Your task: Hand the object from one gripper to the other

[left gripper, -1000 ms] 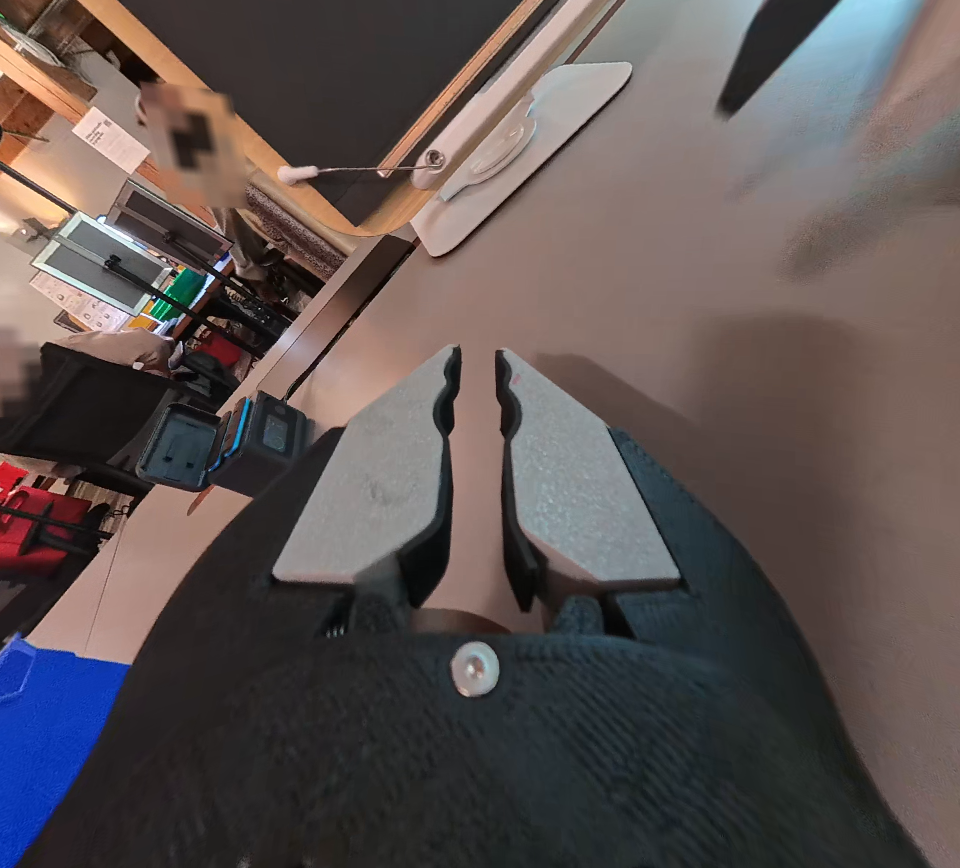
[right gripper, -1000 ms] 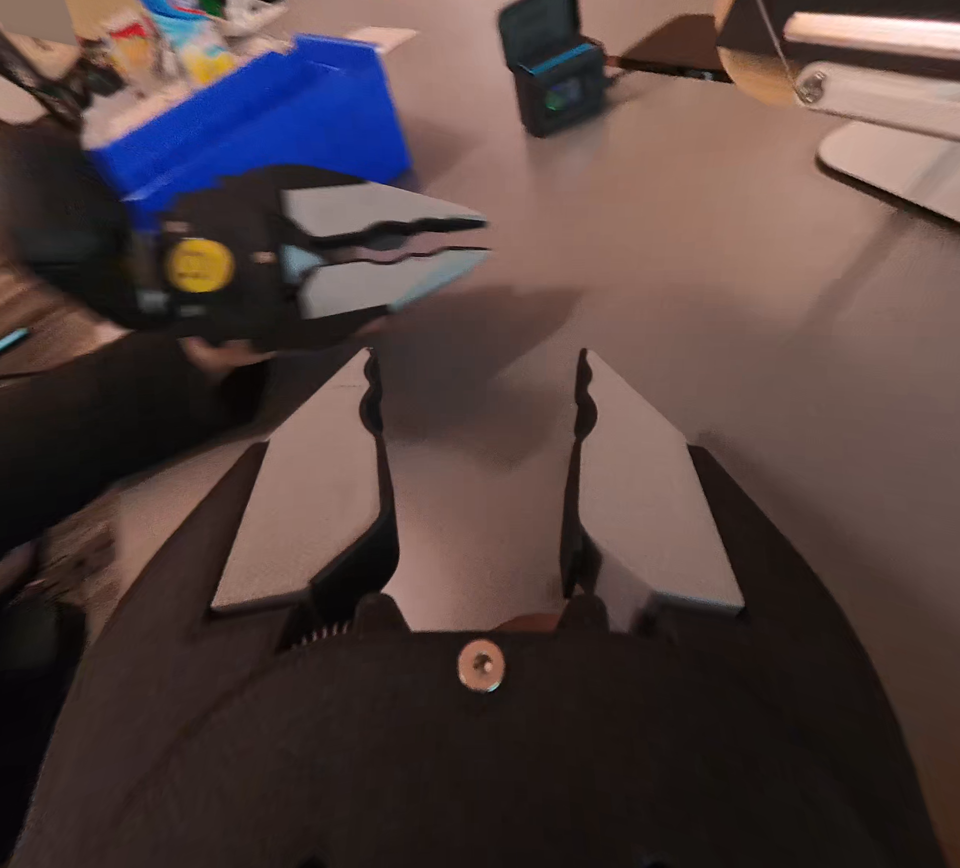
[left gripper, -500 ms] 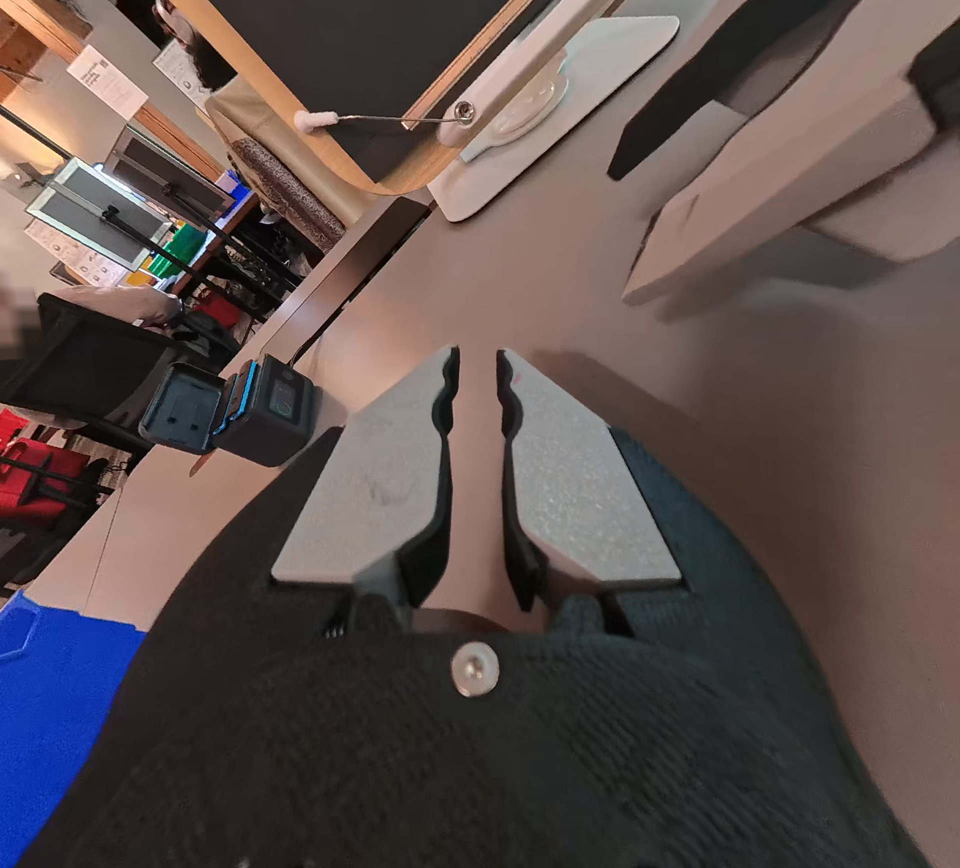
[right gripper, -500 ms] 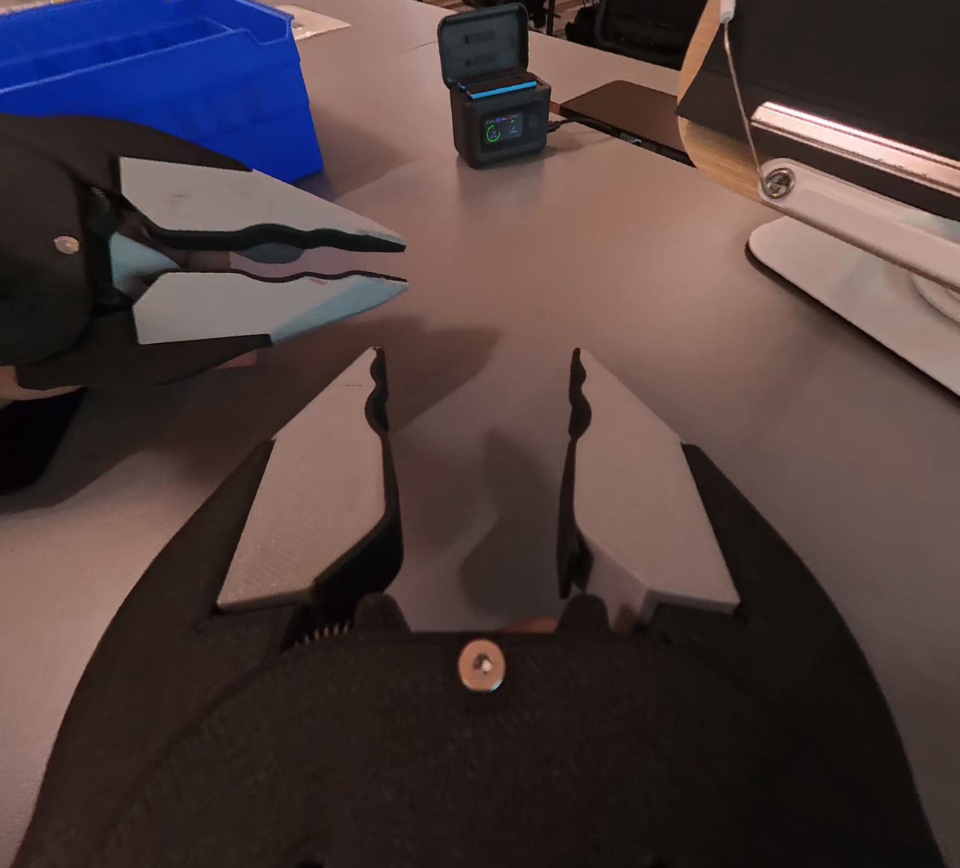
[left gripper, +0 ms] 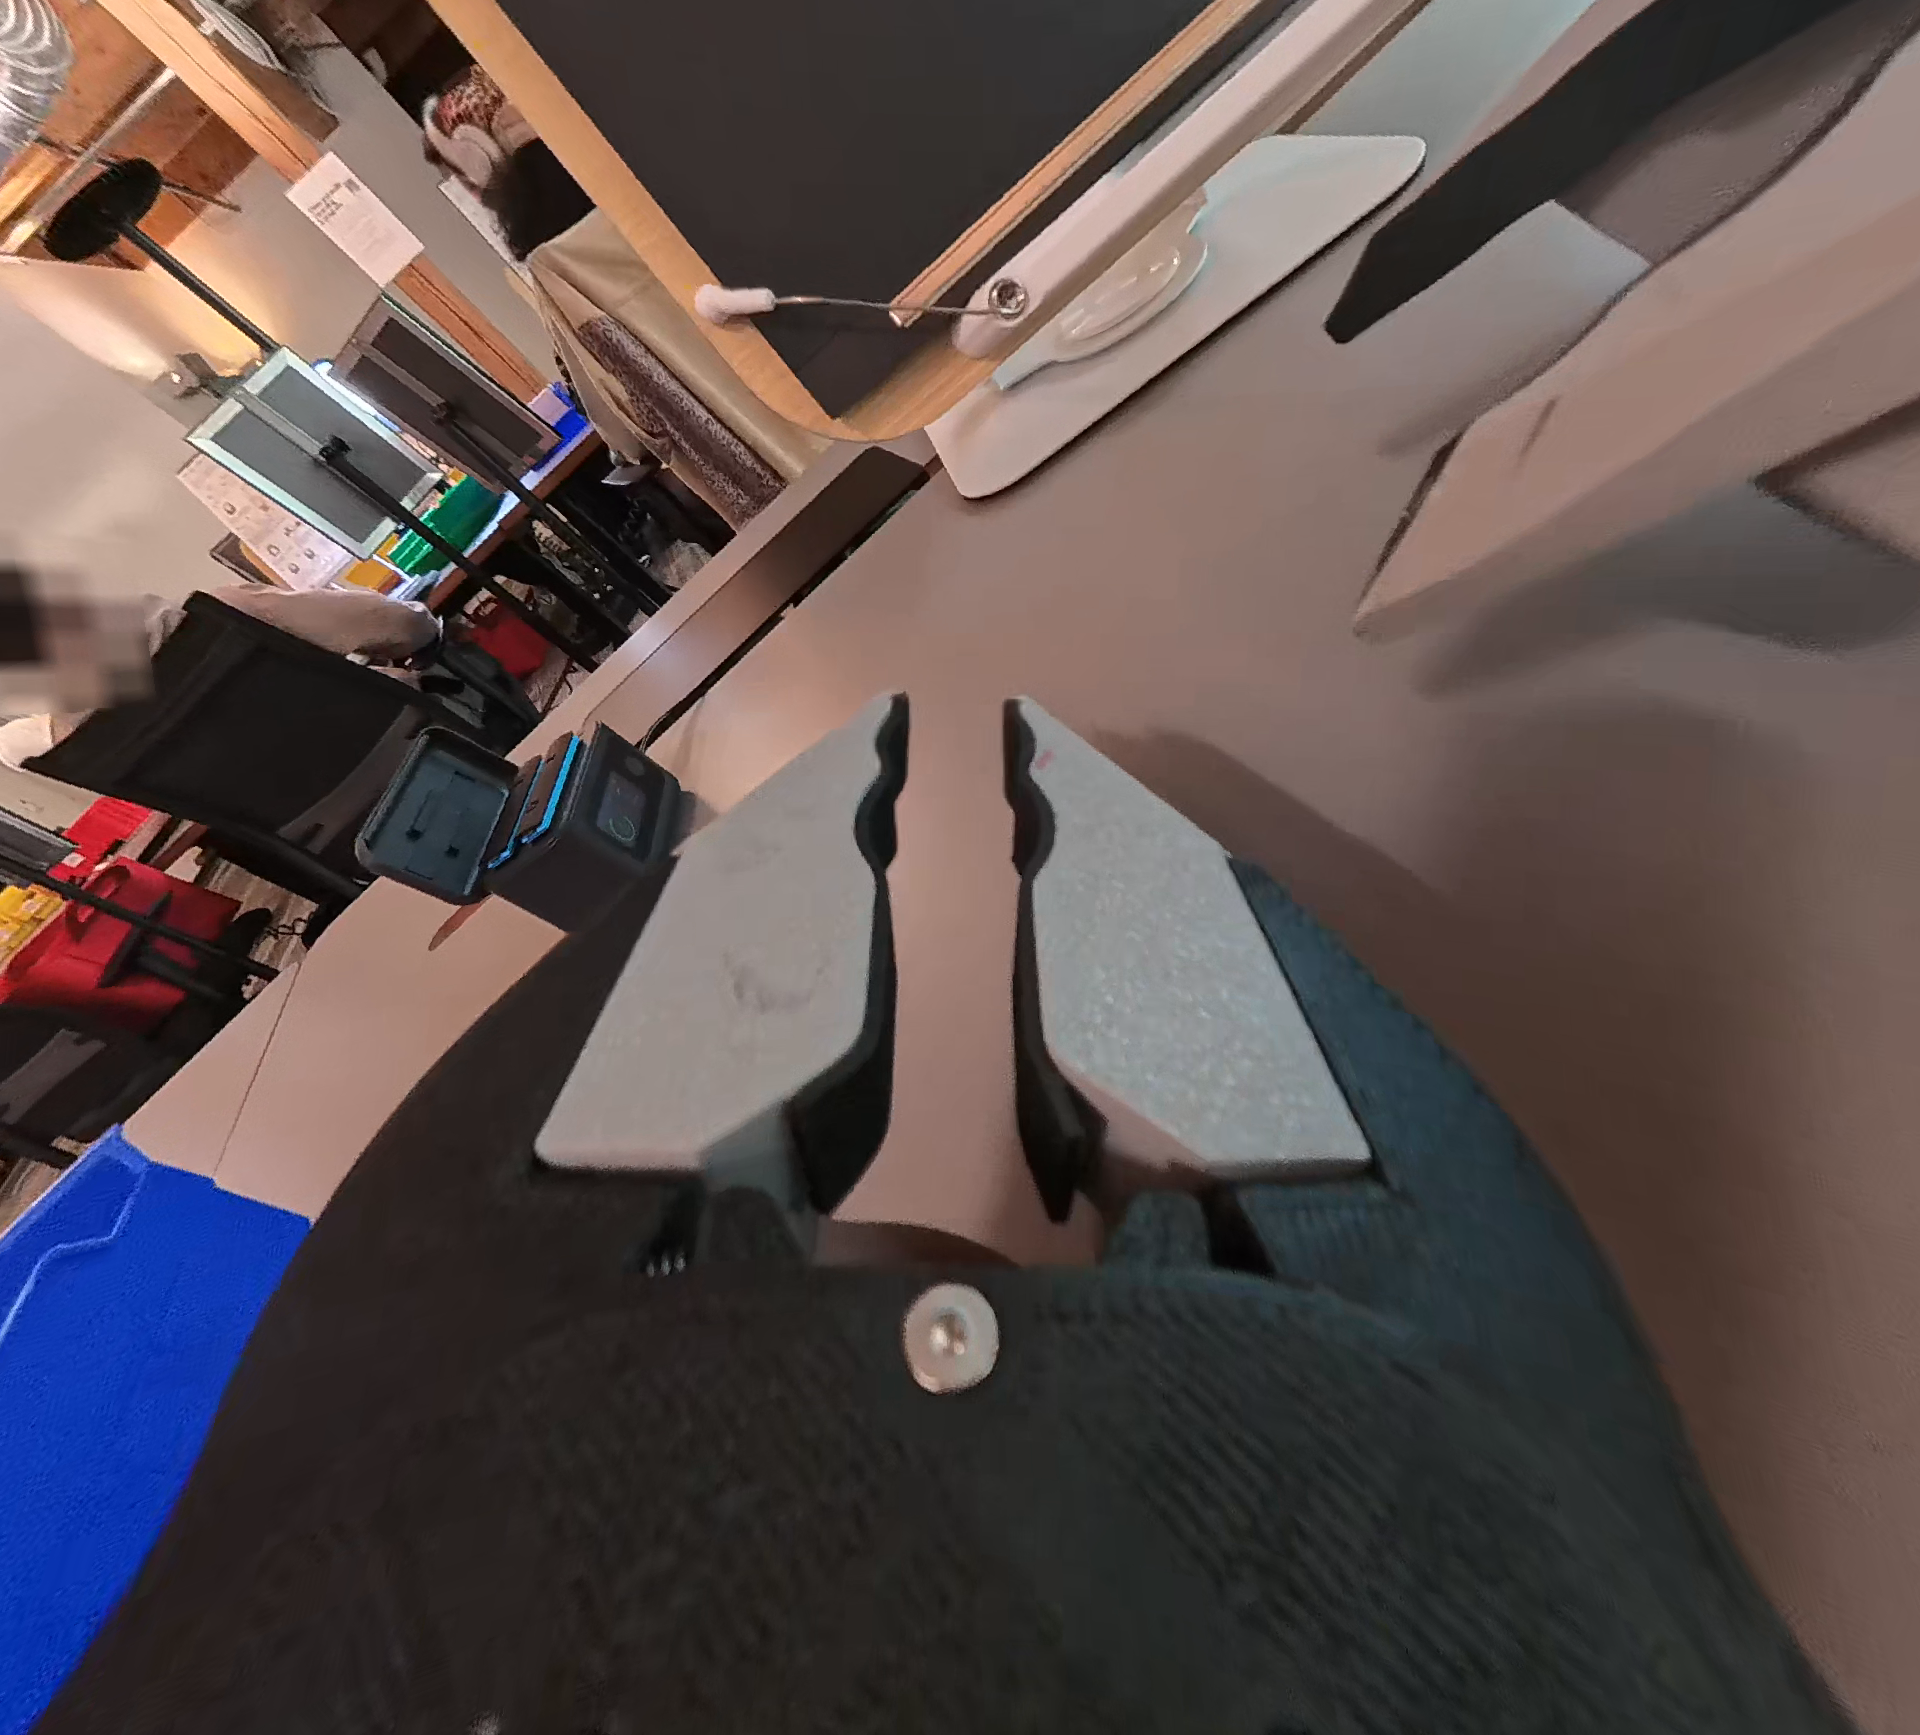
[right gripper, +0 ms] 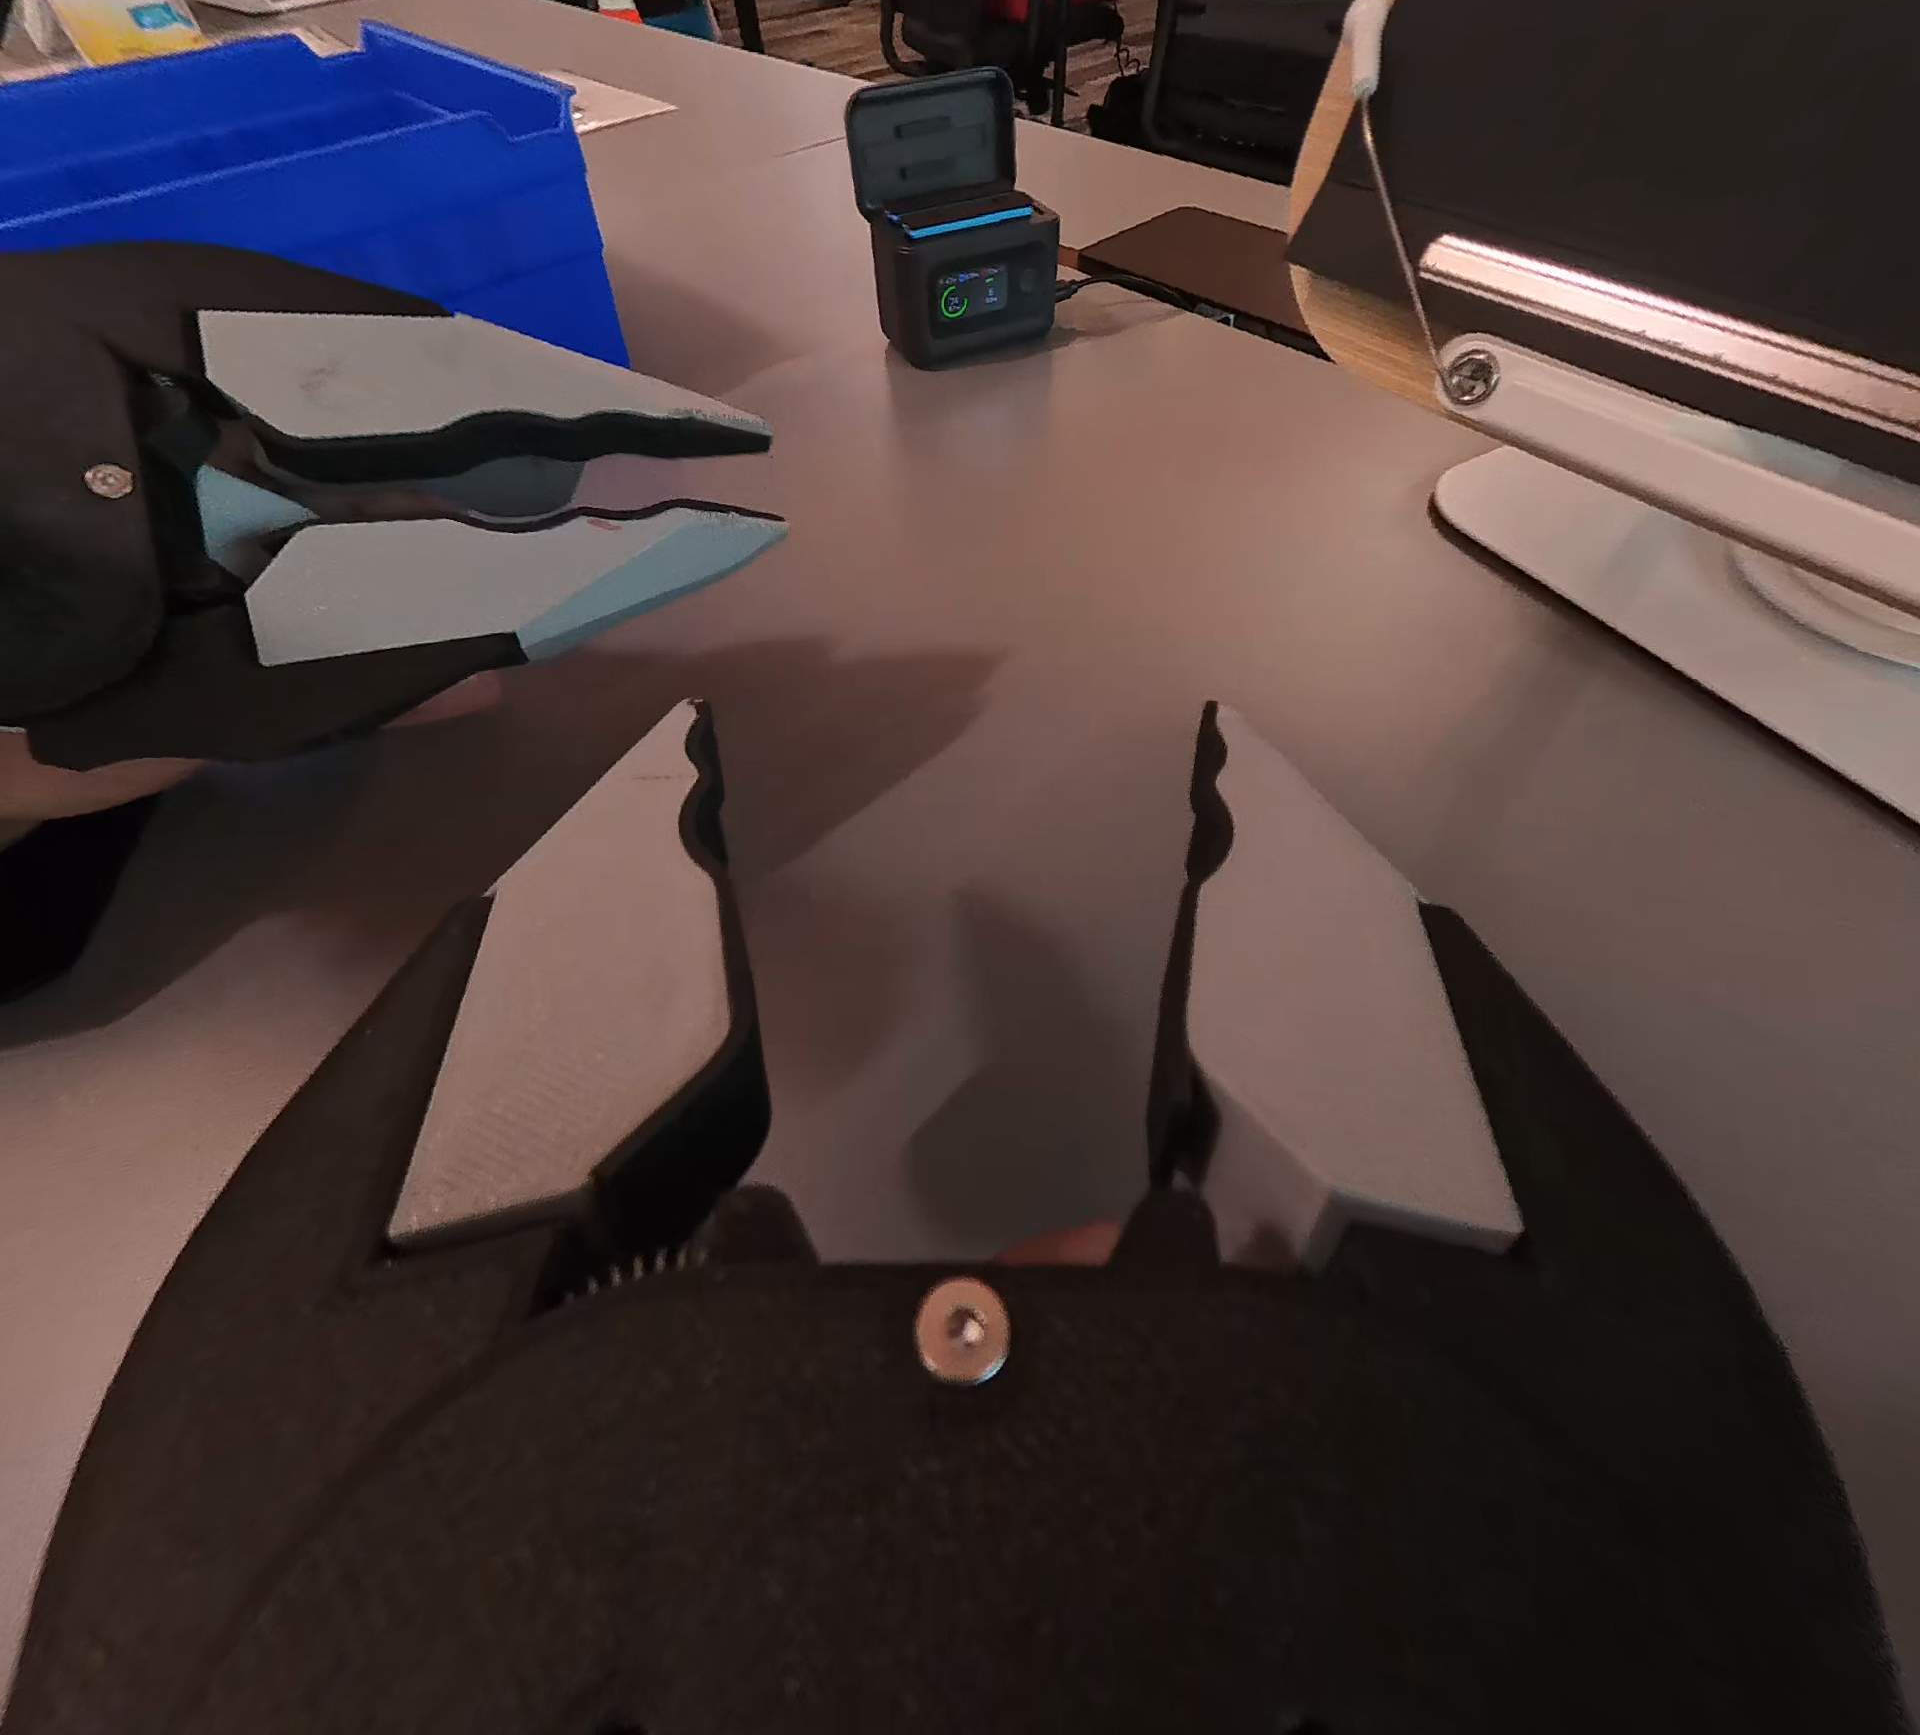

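No loose object to hand over shows in either view. My left gripper [left gripper: 954,709] is tilted over the grey table [left gripper: 1351,958]. Its jaws stand almost together with a narrow gap, and nothing shows between them. It also shows in the right wrist view [right gripper: 777,482], lying sideways at the left and pointing right. My right gripper [right gripper: 951,709] is wide open and empty, just above the table. It sits in front of and below the left gripper's tips. It appears blurred at the upper right of the left wrist view [left gripper: 1349,480].
A blue bin [right gripper: 312,179] stands behind the left gripper. A small black case with its lid open [right gripper: 961,283] sits farther back, with a dark flat device [right gripper: 1184,262] beside it. A monitor on a pale stand base [right gripper: 1662,542] fills the right side. There is about 8 centimetres between the tips of the two grippers.
The right gripper has come in from the upper right of the left wrist view and now sits close to the left gripper's tips. Neither gripper's jaw gap has changed.
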A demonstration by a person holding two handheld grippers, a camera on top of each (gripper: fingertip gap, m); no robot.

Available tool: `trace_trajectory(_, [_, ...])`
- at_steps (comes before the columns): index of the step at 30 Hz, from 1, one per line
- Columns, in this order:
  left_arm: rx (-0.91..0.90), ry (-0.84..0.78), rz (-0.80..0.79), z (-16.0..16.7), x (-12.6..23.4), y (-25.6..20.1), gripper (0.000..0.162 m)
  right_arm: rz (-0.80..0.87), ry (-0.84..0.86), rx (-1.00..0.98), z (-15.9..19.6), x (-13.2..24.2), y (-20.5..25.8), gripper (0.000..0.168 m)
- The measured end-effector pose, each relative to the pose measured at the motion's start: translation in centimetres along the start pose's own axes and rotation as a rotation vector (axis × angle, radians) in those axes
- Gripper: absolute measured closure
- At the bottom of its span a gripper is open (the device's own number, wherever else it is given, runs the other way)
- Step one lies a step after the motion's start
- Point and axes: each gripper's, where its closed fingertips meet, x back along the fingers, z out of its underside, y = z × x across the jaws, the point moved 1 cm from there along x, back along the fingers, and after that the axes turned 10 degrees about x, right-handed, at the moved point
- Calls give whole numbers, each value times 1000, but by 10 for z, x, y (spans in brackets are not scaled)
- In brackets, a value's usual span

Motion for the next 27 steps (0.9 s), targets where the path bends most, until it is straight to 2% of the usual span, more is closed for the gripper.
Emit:
trace_trajectory(15, [69, 13, 54, -6, 2, -6, 135, 12, -2, 27, 0, 0, 1, 80])
trace_trajectory(21, [99, -36, 42, -17, 11, 0, 133, 55, 1, -8, 1, 1, -7, 80])
trace_trajectory(27, [141, -5, 23, -7, 8, 8, 133, 73, -7, 9, 0, 2, -7, 79])
